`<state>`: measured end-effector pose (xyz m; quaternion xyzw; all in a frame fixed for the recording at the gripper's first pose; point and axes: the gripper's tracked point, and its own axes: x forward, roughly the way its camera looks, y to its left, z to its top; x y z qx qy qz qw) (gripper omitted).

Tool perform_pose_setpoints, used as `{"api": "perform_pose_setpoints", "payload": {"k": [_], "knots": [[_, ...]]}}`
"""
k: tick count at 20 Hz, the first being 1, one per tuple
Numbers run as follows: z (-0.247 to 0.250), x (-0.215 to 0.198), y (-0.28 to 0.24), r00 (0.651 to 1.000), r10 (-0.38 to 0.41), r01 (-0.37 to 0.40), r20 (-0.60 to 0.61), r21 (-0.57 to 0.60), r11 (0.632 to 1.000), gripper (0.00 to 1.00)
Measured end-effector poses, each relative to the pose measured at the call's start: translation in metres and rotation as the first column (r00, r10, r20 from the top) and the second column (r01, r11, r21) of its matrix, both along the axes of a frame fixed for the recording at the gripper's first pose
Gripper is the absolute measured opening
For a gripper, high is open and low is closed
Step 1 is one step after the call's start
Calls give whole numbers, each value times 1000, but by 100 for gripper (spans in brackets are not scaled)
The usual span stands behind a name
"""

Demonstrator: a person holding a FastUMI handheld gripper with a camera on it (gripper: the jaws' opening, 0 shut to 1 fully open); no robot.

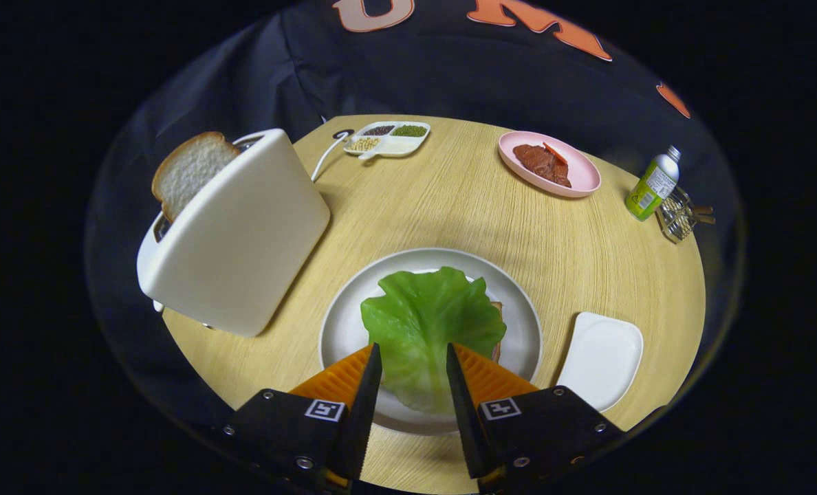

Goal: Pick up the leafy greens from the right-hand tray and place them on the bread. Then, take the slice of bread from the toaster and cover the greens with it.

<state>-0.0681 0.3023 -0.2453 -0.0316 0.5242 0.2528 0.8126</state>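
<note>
- Gripper [414, 357] fingers stand apart, straddling the leafy greens [428, 323] on the plate [340, 330], gripping nothing.
- Risk: a rising finger may drag the leaf off.
- Toaster [243, 234] at ten o'clock: its bread slice [190, 170] could slip if pinched off-centre.

Pink plate [582, 180], bottle [651, 184], divided dish [388, 139]

Staged kitchen booth: toaster [233, 234], plates, cloth backdrop.
</note>
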Motion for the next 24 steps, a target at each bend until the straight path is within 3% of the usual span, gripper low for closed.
{"api": "perform_pose_setpoints", "payload": {"k": [2, 9, 18, 24], "knots": [[24, 7, 4, 999, -4, 3, 36, 23, 1000, 62], [115, 14, 44, 999, 33, -37, 30, 152, 988, 91], [163, 17, 137, 987, 152, -157, 45, 147, 977, 97], [161, 26, 193, 985, 170, -165, -28, 140, 976, 97]]}}
